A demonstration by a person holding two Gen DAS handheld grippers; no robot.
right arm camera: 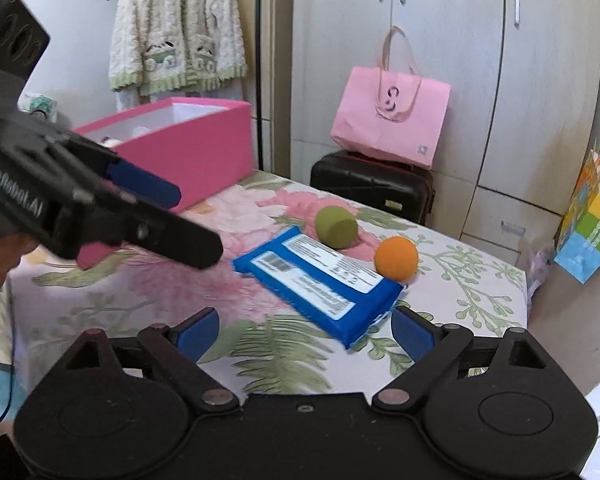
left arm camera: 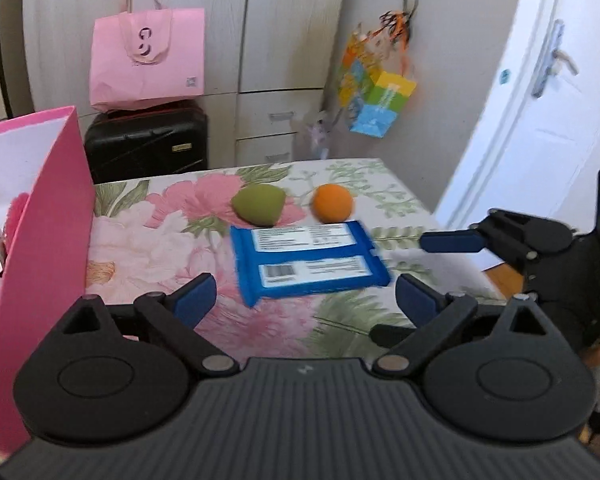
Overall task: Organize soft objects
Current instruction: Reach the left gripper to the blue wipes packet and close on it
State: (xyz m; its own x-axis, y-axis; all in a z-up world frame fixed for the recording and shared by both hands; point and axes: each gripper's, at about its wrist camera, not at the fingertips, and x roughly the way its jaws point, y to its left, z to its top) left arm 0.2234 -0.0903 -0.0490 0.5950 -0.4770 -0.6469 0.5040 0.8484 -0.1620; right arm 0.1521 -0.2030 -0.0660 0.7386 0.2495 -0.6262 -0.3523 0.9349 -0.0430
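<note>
A blue soft pack with white labels point(left arm camera: 308, 260) lies on the floral table point(left arm camera: 148, 248). Behind it sit a green sponge point(left arm camera: 259, 204) and an orange ball point(left arm camera: 333, 203). My left gripper point(left arm camera: 305, 300) is open and empty, just in front of the pack. My right gripper point(right arm camera: 304, 330) is open and empty, with the pack's near corner point(right arm camera: 320, 276) between its fingers. The sponge point(right arm camera: 335, 227) and ball point(right arm camera: 396, 258) lie beyond. A pink box point(left arm camera: 44, 240) stands at the left, also in the right wrist view point(right arm camera: 192, 152).
The right gripper's finger point(left arm camera: 452, 241) reaches in from the right. The left gripper's body point(right arm camera: 100, 200) hangs over the table's left. A black suitcase point(left arm camera: 146, 142) with a pink bag point(left arm camera: 148, 60) stands behind the table. A white door point(left arm camera: 540, 100) is at right.
</note>
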